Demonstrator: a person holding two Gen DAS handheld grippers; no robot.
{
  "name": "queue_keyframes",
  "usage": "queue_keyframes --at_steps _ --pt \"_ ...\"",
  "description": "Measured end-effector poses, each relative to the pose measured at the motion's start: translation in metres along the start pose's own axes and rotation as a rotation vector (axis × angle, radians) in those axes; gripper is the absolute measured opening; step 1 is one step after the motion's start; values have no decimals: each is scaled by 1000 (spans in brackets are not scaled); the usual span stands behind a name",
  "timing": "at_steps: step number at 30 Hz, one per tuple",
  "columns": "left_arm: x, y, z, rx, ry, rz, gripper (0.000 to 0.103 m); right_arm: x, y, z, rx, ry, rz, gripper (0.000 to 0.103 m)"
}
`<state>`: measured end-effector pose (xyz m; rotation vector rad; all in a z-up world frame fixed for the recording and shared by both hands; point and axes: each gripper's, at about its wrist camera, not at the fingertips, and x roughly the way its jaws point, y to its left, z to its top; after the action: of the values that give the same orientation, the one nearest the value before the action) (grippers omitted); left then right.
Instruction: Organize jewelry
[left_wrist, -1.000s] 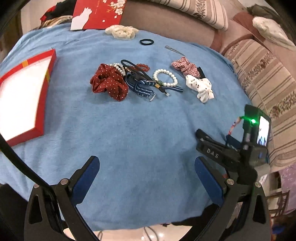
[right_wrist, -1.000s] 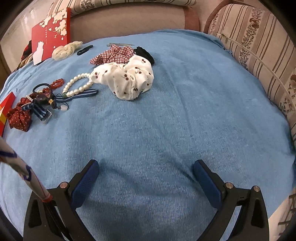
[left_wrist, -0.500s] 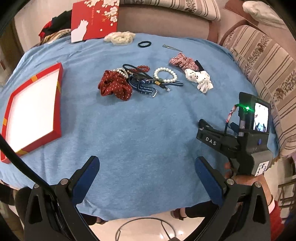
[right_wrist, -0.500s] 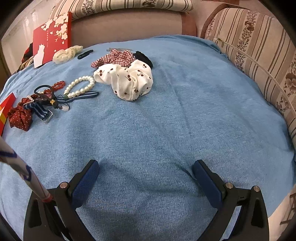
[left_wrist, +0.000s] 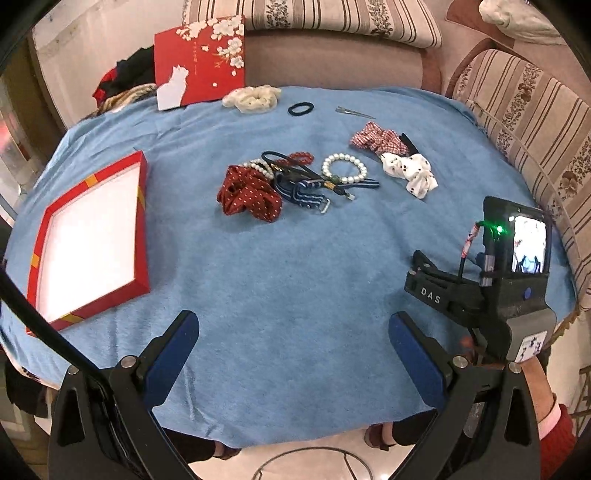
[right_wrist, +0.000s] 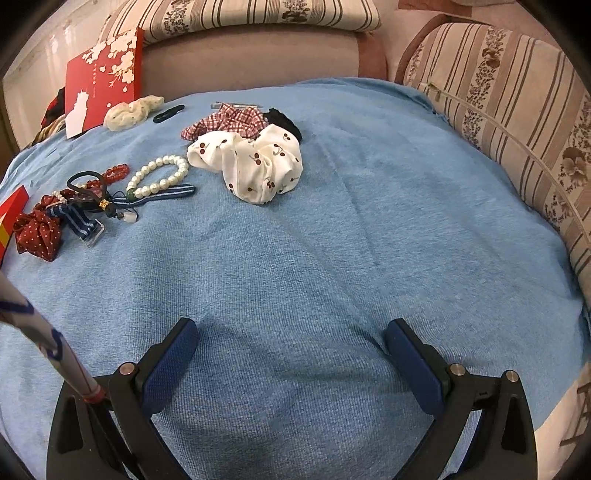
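Both tongs gape apart, empty: left tongs (left_wrist: 293, 354) over the near bench (left_wrist: 295, 266), right tongs (right_wrist: 291, 354) low at the right. The jewelry pile (left_wrist: 295, 181) lies far centre; the red tray (left_wrist: 142, 229) sits left.

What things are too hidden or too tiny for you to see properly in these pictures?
- Red box, right wrist view: cut off by the left edge.
- Pearl bracelet in the tangle, left wrist view: partly hidden behind the red dotted scrunchie.
- Black item, right wrist view: mostly behind the cherry-print scrunchie.
- Small screen on the right gripper's body, left wrist view: too small.
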<state>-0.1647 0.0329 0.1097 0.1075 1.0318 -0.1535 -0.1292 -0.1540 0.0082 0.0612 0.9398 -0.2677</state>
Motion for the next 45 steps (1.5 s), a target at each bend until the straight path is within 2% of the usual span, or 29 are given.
queue_keyframes --at_steps 11,18,29,34,37,41,45 --pt "-8 -2 3 13 -97 45 103 -1 -1 -2 -10 -22 3 103" --pt "-5 1 3 -1 -96 41 103 -4 0 -9 -12 -76 4 103" --pt "-3 6 0 -11 -86 25 103 -12 7 1 -52 -27 -21 102" --pt "-4 18 -3 -37 -92 10 103 -35 18 8 -52 -65 21 100" --pt "-7 29 -5 -62 -101 3 103 -52 33 18 -65 -101 74 99" --pt "-13 49 -9 -98 -115 -1 103 -73 67 32 -122 -149 163 99" --pt "-22 91 -16 -160 -147 56 103 -87 114 43 -201 -160 263 99"
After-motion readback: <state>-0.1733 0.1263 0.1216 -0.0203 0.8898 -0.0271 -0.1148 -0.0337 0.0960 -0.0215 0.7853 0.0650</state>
